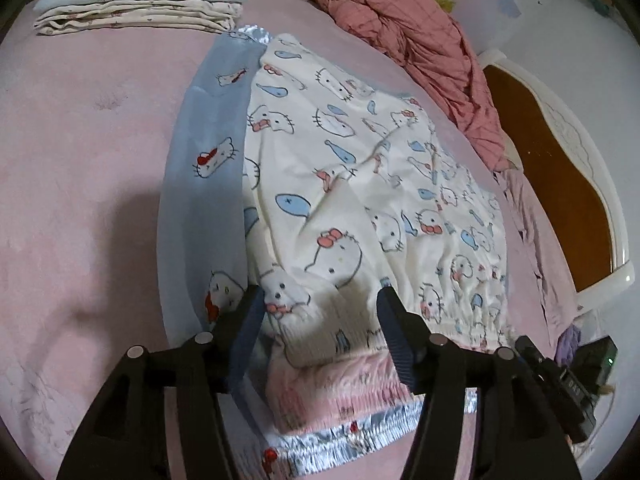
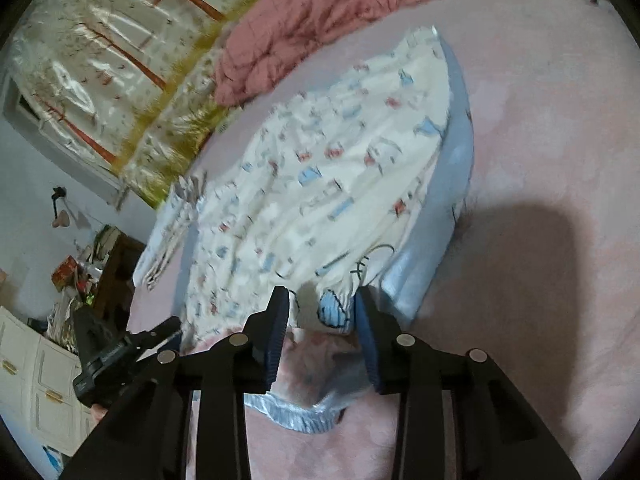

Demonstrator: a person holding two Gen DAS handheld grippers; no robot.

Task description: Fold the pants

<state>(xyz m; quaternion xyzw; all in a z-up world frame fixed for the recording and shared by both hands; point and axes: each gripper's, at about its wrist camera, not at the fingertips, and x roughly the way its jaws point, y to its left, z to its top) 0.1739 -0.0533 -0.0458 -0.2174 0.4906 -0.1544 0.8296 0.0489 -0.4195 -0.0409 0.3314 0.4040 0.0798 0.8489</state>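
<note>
Crumpled pink quilt point(image 1: 416, 40), folded laundry stack point(image 1: 140, 4)

Home bedroom: pink bedsheet point(image 1: 80, 140), white headboard point(image 1: 600, 184), rumpled quilt point(image 1: 420, 36).

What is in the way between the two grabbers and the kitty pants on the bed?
Nothing visible. The white kitty pants already lie between the fingers of the left gripper and the right gripper. The folded pile and red blanket sit far off.
</note>
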